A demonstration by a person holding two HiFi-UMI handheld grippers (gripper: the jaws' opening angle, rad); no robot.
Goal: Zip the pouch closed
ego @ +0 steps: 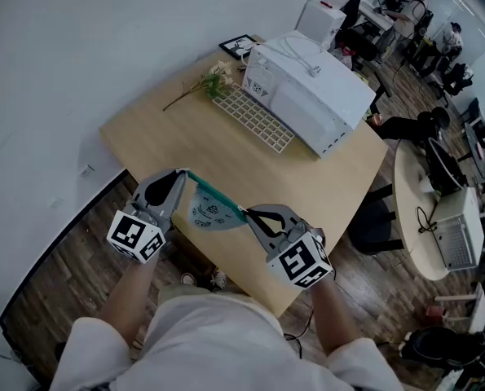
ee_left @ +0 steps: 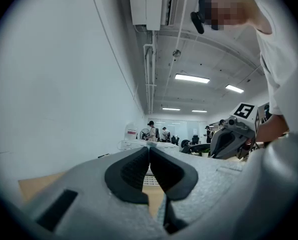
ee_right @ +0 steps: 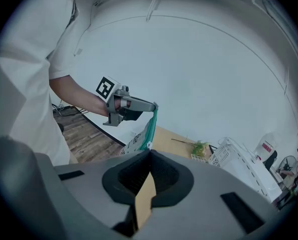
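Above the near edge of the light wooden bench (ego: 177, 141), the left gripper (ego: 182, 176) and right gripper (ego: 247, 213) pinch opposite ends of a teal printed fabric pouch (ego: 212, 209), hanging between their fingers. A white plastic box (ego: 311, 96) sits farther back.

Plain white wall (ego: 79, 39) on one side, dark wood-plank floor (ego: 63, 275), a light wooden table (ego: 209, 157) pushed against it, long fluorescent ceiling lights (ee_left: 191, 78) overhead.
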